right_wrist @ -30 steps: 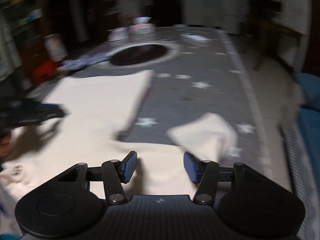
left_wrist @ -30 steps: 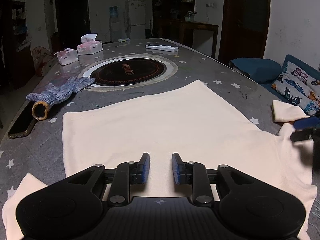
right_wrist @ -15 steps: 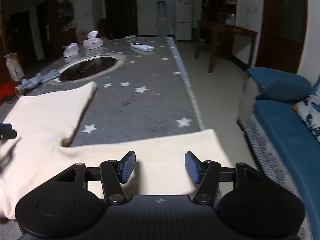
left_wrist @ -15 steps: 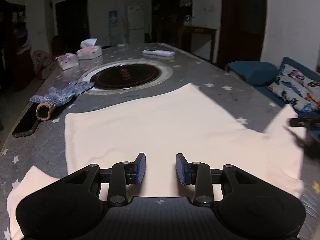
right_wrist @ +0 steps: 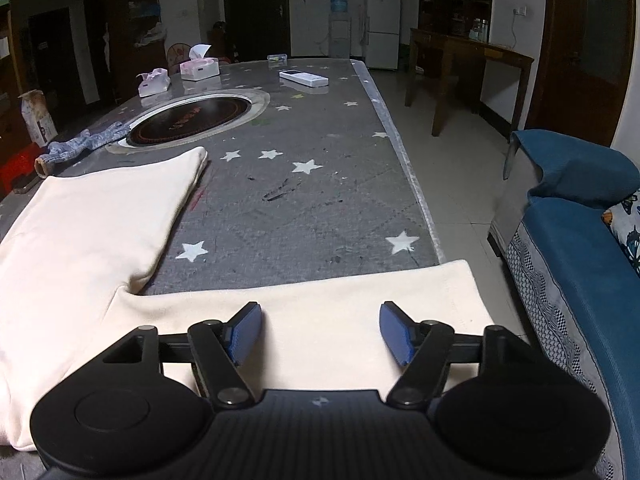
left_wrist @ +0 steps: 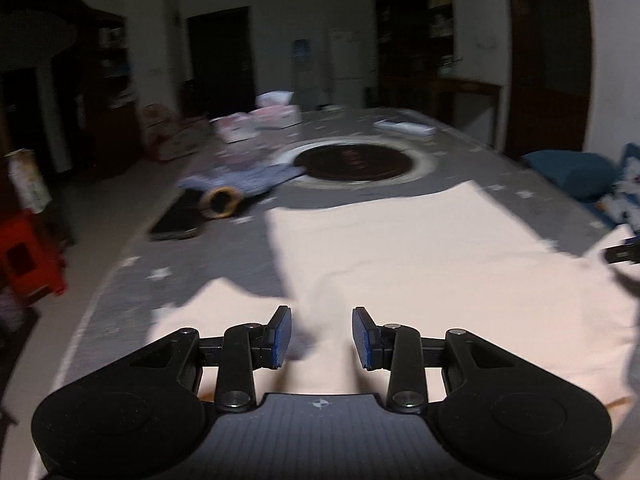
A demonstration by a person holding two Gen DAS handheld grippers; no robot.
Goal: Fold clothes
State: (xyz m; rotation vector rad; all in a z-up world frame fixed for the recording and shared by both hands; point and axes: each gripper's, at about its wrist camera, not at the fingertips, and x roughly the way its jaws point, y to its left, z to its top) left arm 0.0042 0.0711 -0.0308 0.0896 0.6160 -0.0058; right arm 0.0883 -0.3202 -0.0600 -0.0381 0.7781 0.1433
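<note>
- Two grippers hover over the cream shirt [right_wrist: 92,220], nothing held.
- Left gripper [left_wrist: 321,338]: jaws parted, above its near-left edge.
- Right gripper [right_wrist: 320,332]: jaws wide apart, above its outstretched sleeve [right_wrist: 360,292].

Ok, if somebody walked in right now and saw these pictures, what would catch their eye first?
Probably the cream shirt spread flat over the near end of the star-patterned table, one sleeve reaching to the table's right edge. The right gripper hangs open over that sleeve, and the left gripper is open above the shirt's body. Farther back, a dark round hotplate is set into the tabletop.
</note>
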